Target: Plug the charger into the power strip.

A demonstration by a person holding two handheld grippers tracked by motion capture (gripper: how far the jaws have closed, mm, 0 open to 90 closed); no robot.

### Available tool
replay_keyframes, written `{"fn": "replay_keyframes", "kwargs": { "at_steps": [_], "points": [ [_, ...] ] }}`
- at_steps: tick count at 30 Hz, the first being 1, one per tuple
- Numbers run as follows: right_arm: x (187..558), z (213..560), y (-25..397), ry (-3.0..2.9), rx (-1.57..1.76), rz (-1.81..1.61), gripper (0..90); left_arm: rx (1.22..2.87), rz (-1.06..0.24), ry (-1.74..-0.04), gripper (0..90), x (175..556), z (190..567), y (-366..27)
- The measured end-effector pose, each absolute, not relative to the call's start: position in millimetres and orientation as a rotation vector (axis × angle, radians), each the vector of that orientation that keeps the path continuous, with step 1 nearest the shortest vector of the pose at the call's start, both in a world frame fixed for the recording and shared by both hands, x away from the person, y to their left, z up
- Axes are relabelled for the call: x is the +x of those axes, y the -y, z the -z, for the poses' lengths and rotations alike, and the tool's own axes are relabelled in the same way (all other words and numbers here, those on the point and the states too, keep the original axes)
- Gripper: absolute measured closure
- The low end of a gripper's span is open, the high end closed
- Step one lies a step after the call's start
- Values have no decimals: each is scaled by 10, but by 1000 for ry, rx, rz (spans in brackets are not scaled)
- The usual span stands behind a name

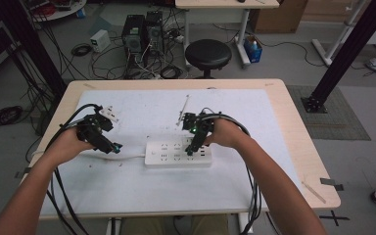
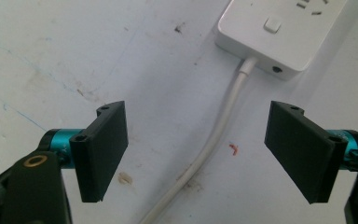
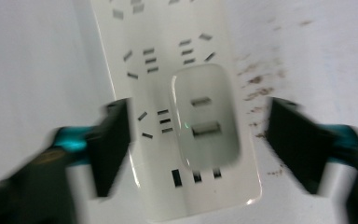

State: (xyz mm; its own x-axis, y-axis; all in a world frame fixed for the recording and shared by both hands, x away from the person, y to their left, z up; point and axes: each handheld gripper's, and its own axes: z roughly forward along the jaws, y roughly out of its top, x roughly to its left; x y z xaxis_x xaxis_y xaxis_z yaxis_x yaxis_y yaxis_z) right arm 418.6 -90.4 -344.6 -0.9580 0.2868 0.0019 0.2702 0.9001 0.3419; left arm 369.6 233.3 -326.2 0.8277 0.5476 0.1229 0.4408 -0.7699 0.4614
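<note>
White plastic power strip (image 1: pixel 177 152) lies mid-worktop (image 1: pixel 284 161), a white charger block (image 3: pixel 206 116) plugged in. My right claw (image 3: pixel 198 140) straddles it, open; left claw (image 2: pixel 196 149) open over the cord (image 2: pixel 214 135). Next, I judge: close squarely on the charger.

Two black grippers are carried, the left gripper (image 1: pixel 108 145) and the right gripper (image 1: pixel 192 148), each trailed by black cables (image 1: pixel 61 196). Flat black rectangular pads (image 2: pixel 103 150) are fixed on teal collars (image 2: pixel 61 138) by small screws (a brass-ringed hole is seen nearby). Both forearms (image 1: pixel 274 188) are left unsleeved.
</note>
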Motion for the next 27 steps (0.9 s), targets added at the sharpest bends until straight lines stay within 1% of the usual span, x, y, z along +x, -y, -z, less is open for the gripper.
{"fn": "replay_keyframes", "kwargs": {
  "at_steps": [2, 3, 4, 5, 11, 14, 16, 17, 18, 20, 22, 27],
  "points": [
    [4177, 3376, 1044, -2942, 569, -539, 177, 2575, -351, -734, 214, 3674, 3239, -2329],
    [4163, 3337, 1162, -2923, 674, -504, 154, 2575, -349, -728, 214, 3665, 3234, -2325],
    [4163, 3337, 1162, -2923, 674, -504, 154, 2571, -342, -735, 214, 3649, 3234, -2317],
    [4135, 3332, 1201, -2914, 687, -469, 103, 2581, -341, -723, 214, 3643, 3228, -2316],
    [3983, 3185, 1442, -2769, 708, -542, 102, 2576, -351, -728, 214, 3592, 3192, -2327],
    [3950, 3136, 1556, -2825, 774, -549, 102, 2572, -351, -735, 214, 3563, 3177, -2347],
    [3884, 3115, 1616, -2850, 733, -539, 101, 2567, -350, -741, 214, 3543, 3168, -2365],
    [3870, 3112, 1643, -2850, 706, -552, 70, 2566, -352, -738, 214, 3538, 3167, -2372],
    [3843, 3102, 1664, -2848, 694, -563, 12, 2569, -353, -743, 214, 3532, 3164, -2375],
    [3785, 3083, 1707, -2821, 633, -579, 6, 2577, -351, -742, 214, 3525, 3160, -2373],
    [3742, 3090, 1739, -2801, 641, -542, 6, 2578, -353, -738, 214, 3516, 3151, -2364],
    [3702, 3040, 1857, -2741, 750, -546, 7, 2576, -368, -730, 214, 3521, 3082, -2328]
  ]
}}
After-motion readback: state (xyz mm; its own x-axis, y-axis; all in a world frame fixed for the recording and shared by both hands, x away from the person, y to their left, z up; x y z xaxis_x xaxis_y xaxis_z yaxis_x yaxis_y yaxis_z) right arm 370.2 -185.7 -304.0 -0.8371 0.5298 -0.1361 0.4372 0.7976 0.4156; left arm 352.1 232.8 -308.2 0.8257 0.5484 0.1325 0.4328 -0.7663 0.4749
